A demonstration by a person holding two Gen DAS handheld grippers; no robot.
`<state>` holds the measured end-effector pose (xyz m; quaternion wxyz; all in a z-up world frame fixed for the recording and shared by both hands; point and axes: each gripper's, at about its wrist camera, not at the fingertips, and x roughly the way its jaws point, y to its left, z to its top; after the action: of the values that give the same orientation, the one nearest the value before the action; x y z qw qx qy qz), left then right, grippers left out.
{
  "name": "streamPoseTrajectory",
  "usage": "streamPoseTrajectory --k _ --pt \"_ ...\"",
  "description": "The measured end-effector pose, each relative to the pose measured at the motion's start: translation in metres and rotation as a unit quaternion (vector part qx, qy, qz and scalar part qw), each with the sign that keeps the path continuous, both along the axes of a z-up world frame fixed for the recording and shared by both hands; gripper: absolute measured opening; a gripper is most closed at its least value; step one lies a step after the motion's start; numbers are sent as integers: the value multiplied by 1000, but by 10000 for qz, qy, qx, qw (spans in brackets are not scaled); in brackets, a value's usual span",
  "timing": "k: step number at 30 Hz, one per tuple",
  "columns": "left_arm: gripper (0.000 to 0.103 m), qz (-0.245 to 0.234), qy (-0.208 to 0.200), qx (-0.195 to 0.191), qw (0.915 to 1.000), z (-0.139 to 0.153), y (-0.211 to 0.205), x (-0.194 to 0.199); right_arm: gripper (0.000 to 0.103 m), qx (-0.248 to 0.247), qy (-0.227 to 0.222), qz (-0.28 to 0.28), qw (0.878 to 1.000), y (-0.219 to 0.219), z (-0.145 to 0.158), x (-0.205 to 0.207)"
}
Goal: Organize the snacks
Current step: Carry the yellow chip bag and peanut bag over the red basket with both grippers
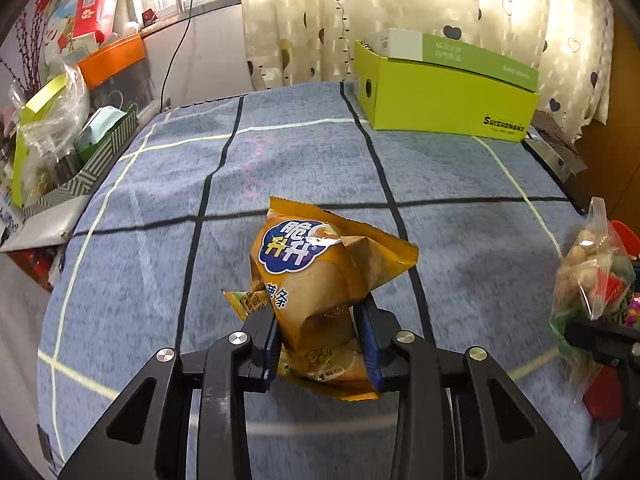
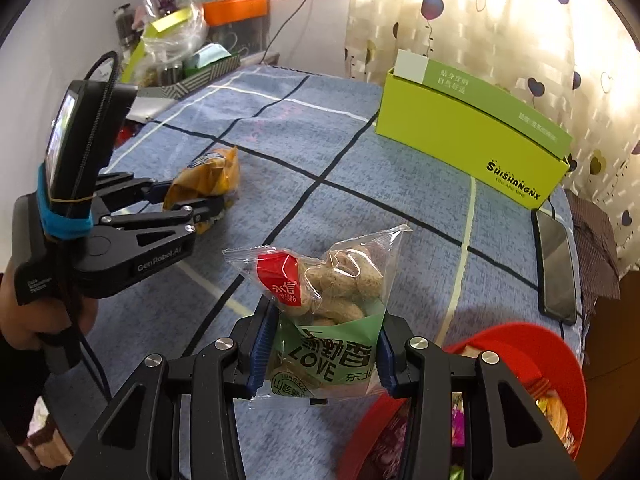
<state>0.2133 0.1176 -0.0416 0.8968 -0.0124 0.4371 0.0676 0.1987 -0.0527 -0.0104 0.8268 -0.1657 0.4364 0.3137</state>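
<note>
The left claw (image 1: 320,340) is clamped on an orange snack bag (image 1: 320,280), which stands between its two blue-padded fingers (image 1: 270,344) with the crumpled top reaching forward past the tips and the bottom seam hanging toward the camera. From the right wrist view the same left claw (image 2: 188,204) holds that orange snack bag (image 2: 208,180) low over the blue checked cloth (image 2: 320,148) covering the surface.

The right claw (image 2: 320,352) grips a clear bag of nuts (image 2: 332,312) by its green-labelled lower half; the bag's sealed top rises upright above the fingertips. In the left wrist view this clear bag of nuts (image 1: 592,280) shows at the far right edge.

Counted: two claws, two held snack bags, one red bowl (image 2: 560,356) with more wrapped snacks inside just right of the right claw, one lime-green box (image 1: 448,100) open at the top at the far right of the surface, and one dark phone (image 2: 556,264) lying flat near the right edge.

The middle of the cloth between the claws and the lime-green box is bare. The left edge of the surface borders a cluttered striped tray (image 1: 92,168), and a heart-patterned curtain (image 1: 400,12) hangs behind the far edge.
</note>
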Motion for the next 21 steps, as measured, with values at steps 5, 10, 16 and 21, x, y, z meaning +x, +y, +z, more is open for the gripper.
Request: streamPoseTrajectory --k 5,10,16,21 --pt "35 135 -192 -99 9997 12 -1 -25 42 173 -90 -39 9998 -7 5 -18" --pt "35 136 -518 -247 9983 33 -7 -55 41 277 -134 -112 9995 -10 6 -30" --pt "35 174 -762 -375 9962 52 -10 -84 41 510 -233 -147 9983 -17 17 -48" --pt "35 175 -953 -434 9943 65 -15 -105 41 635 -341 -163 9973 -21 26 -62"
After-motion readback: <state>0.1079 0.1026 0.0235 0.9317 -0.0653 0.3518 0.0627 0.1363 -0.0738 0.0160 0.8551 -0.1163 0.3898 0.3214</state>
